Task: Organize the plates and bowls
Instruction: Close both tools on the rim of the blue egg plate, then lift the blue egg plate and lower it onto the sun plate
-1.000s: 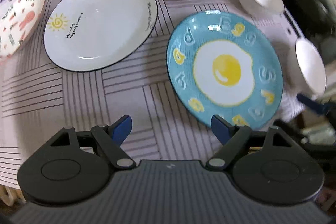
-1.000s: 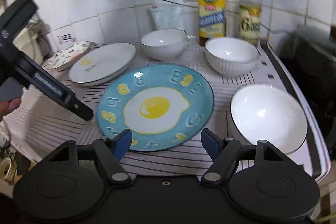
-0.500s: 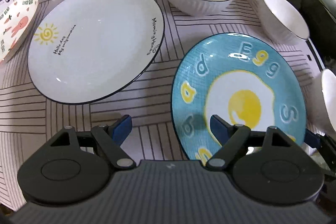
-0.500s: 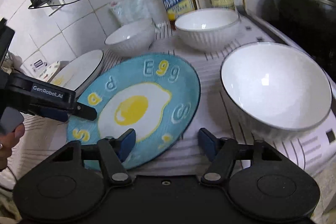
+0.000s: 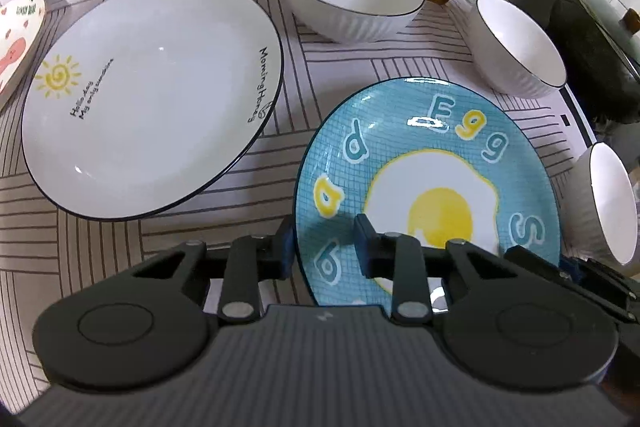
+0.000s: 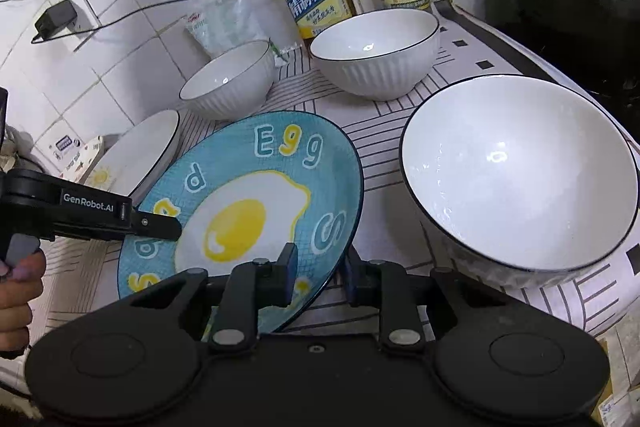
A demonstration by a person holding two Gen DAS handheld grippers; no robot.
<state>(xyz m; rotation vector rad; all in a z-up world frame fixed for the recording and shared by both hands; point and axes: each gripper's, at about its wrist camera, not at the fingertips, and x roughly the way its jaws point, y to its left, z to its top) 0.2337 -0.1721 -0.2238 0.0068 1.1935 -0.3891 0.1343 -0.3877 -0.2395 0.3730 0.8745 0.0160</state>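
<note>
While both devices are closing on one item, the left hand-held gripper (image 5: 322, 247) and right hand-held gripper (image 6: 318, 269) are each clamping opposite rims of the round blue ceramic egg-print plate (image 5: 436, 155), which is tilting above the striped counter (image 5: 120, 239); a white ribbed bowl (image 6: 520, 175) is sitting just beside, a large white sun-print plate (image 5: 152, 99) beyond.
</note>
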